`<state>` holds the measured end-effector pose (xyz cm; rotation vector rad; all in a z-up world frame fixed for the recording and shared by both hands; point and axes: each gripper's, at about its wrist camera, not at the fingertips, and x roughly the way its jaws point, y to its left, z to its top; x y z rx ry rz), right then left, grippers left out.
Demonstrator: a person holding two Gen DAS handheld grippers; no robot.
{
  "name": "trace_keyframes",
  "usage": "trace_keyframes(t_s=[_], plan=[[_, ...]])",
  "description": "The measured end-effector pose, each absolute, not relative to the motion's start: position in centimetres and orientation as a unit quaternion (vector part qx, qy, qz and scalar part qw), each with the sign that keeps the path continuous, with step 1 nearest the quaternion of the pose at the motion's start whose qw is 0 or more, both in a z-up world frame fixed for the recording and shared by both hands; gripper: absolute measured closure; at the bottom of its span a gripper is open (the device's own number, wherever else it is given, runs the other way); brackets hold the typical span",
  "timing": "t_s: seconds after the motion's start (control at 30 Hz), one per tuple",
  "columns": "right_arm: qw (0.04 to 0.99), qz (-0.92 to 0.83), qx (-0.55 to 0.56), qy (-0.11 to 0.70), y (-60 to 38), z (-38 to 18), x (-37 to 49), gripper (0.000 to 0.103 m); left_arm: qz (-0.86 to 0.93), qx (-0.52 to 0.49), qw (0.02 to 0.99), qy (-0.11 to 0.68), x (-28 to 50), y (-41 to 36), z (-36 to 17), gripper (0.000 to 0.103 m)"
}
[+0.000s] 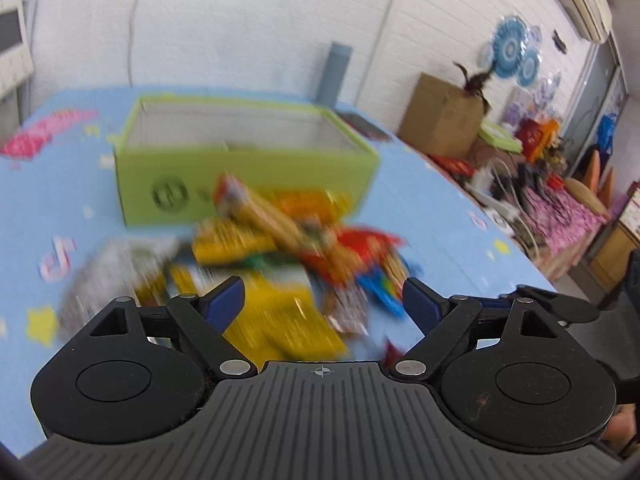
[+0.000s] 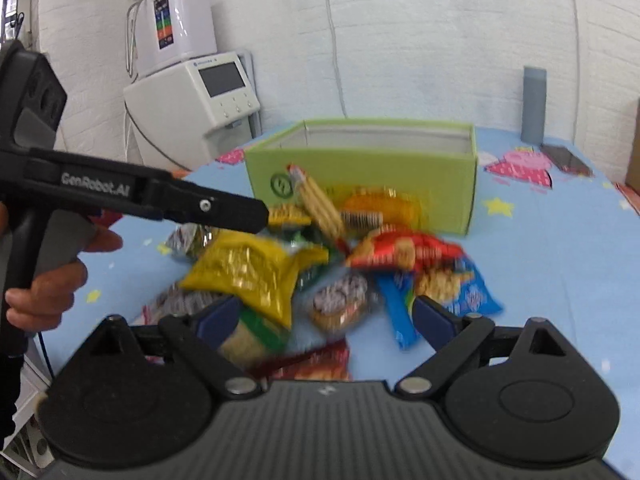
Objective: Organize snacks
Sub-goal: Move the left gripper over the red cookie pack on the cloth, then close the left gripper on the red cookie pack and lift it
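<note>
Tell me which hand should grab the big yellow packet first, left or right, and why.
Probably left. The left tongs stand open with the yellow packet directly ahead between the fingers. The right tongs are open too, but there the packet lies off toward their left finger, so they would need to shift sideways.

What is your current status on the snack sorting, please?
Left gripper and right gripper open, empty. Snack packets piled before the green box. Nothing in the way.
</note>
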<state>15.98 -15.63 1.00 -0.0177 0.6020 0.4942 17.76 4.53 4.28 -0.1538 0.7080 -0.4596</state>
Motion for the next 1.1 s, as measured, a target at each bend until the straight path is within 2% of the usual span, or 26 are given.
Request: trace_keyframes(t_s=[0.17,0.3,0.43,0.47,0.63,0.73,1.0,1.1], plan=[[0.926,0.204,0.017,0.316,-17.0,-1.7,11.2,0.01,-0.246,-0.111,0.884,0.383,13.9,3.2,1.7,0.029],[0.925,0.201,0.049,0.318,-17.6,-2.4,9.2,0.01,-0.248,-0.09,0.889,0.374,14.2,1.4,1.8,0.035],[0.917,0.23,0.055,0.32,-16.9,-2.5,9.1,0.01,-0.281,-0.068,0.878,0.382,16.5,-0.7,1.5,0.034],[0.916,0.238,0.048,0.32,-16.6,-2.6,9.3,0.01,-0.294,-0.068,0.868,0.395,17.2,-1.2,1.1,0.038],[0.916,0.242,0.029,0.319,-16.3,-2.9,10.4,0.01,-0.301,-0.071,0.851,0.425,17.5,-2.0,-0.2,0.039],[0.922,0.221,0.024,0.318,-17.6,-2.9,10.8,0.01,-0.326,-0.105,0.828,0.443,17.0,-1.7,-0.8,0.044],[0.933,0.186,0.059,0.302,-20.1,-2.0,9.8,0.01,-0.303,-0.105,0.839,0.44,19.1,-1.5,-0.1,0.044],[0.933,0.183,0.071,0.302,-19.7,-2.2,9.7,0.01,-0.304,-0.083,0.834,0.453,19.7,-2.2,-0.5,0.05]])
